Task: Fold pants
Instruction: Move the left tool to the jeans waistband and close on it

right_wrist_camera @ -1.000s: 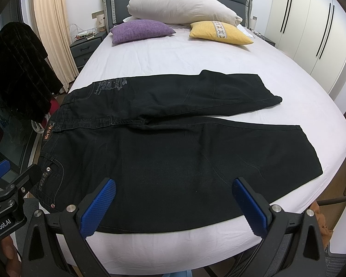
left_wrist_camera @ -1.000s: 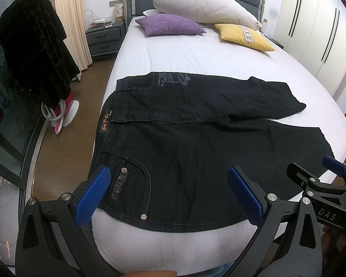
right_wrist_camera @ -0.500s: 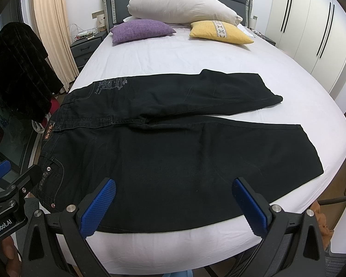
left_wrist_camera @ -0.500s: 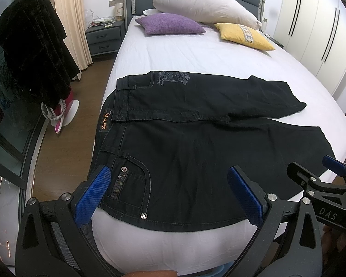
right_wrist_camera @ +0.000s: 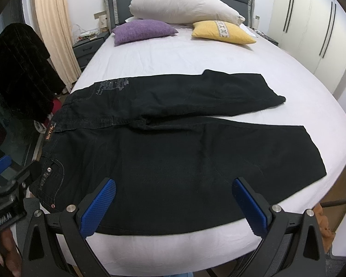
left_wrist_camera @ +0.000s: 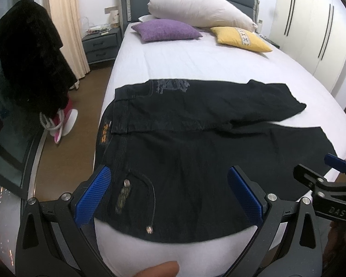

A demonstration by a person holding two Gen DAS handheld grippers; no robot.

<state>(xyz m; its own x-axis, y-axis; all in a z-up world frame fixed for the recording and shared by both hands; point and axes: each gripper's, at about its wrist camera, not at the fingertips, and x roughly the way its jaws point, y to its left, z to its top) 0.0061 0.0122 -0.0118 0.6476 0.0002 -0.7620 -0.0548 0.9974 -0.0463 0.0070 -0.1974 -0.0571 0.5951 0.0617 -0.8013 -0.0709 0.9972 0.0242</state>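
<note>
Black pants (left_wrist_camera: 196, 143) lie flat across the foot of a white bed (left_wrist_camera: 196, 55), waistband at the left, both legs running right and spread apart. They also show in the right wrist view (right_wrist_camera: 184, 152). My left gripper (left_wrist_camera: 170, 189) is open and empty, hovering over the near waist pocket. My right gripper (right_wrist_camera: 175, 198) is open and empty over the near leg's front edge. The right gripper also shows at the right edge of the left wrist view (left_wrist_camera: 329, 184).
A white pillow (right_wrist_camera: 184, 7), a purple cushion (right_wrist_camera: 145, 31) and a yellow cushion (right_wrist_camera: 221, 32) lie at the headboard. A nightstand (left_wrist_camera: 101, 46) and a dark coat (left_wrist_camera: 27, 57) stand left of the bed. Wardrobe doors (right_wrist_camera: 316, 23) line the right wall.
My left gripper has moved slightly forward and left toward the waist pocket. The right gripper and the pants have barely moved.
</note>
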